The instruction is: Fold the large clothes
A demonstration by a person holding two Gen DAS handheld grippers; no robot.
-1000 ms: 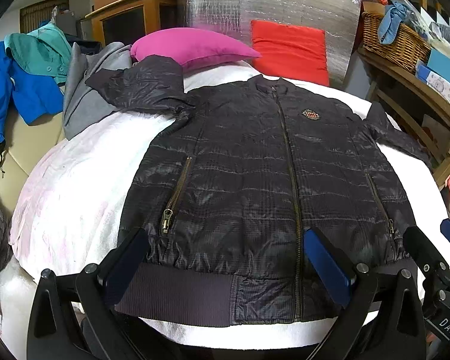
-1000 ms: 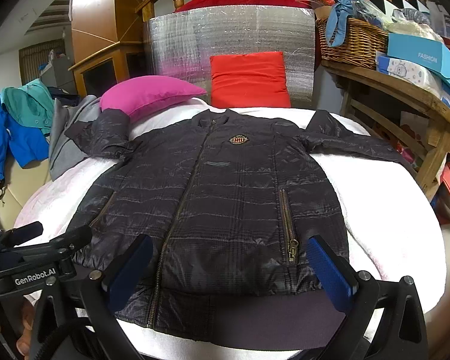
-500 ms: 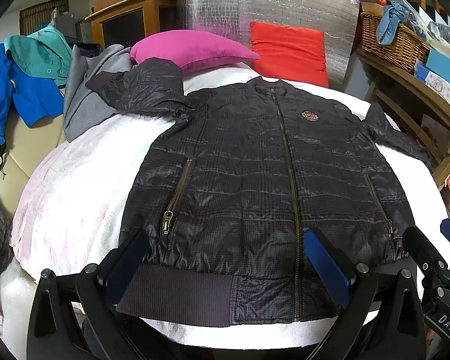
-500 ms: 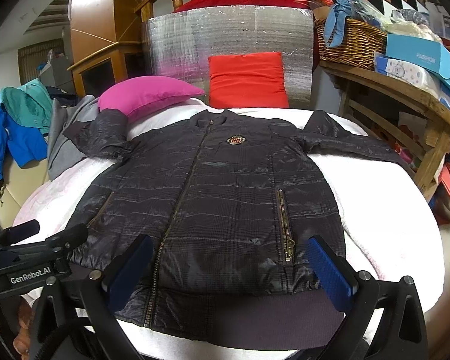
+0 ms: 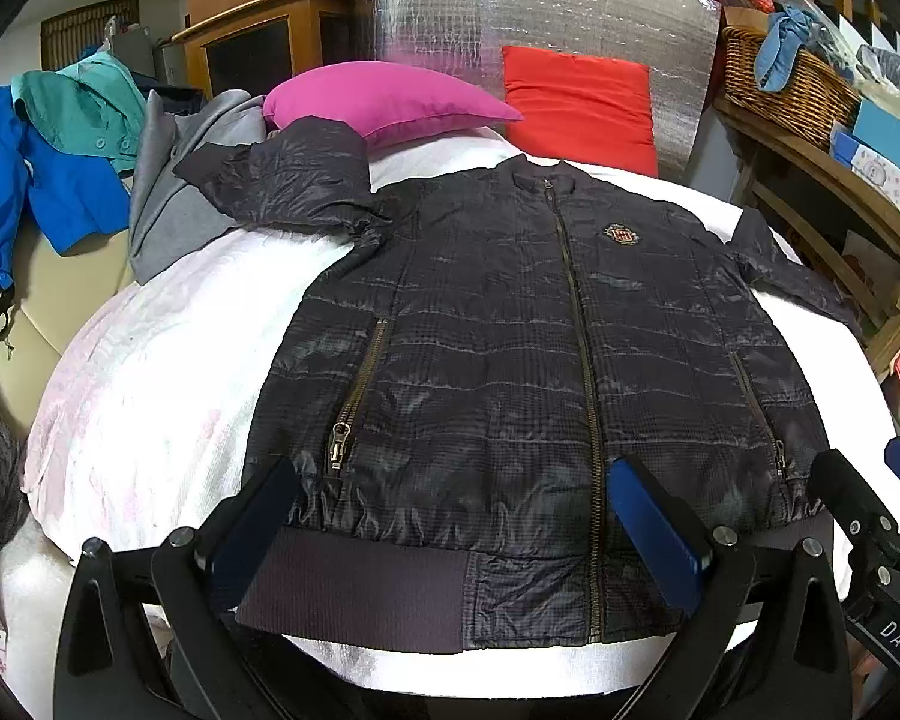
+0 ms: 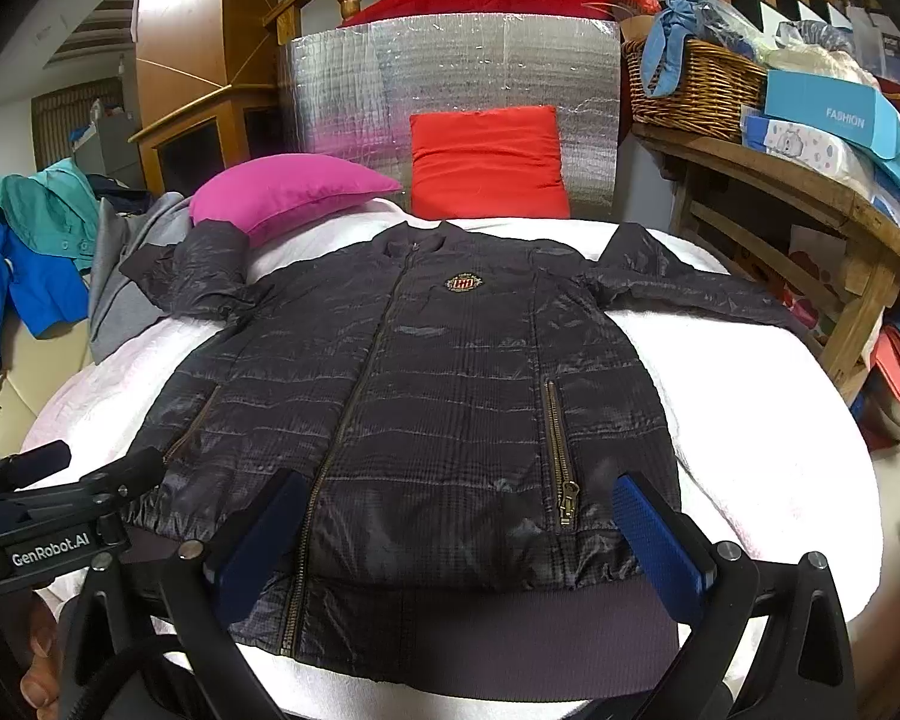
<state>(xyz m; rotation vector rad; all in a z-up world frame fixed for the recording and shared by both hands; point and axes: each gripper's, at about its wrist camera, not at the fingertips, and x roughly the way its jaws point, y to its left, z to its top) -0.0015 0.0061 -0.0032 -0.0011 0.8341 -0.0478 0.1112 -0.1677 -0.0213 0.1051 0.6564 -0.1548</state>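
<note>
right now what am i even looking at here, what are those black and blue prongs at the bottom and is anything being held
Those prongs are the jaws of two handheld grippers; a person carries one in each hand. Each picture comes from a fisheye camera on one gripper, looking along its fingers. The left gripper and right gripper are both open, hovering at the hem and holding nothing. On the white bed cover lies a dark quilted jacket, zipped, front up, sleeves spread. Behind it are a magenta pillow and a red cushion.
</note>
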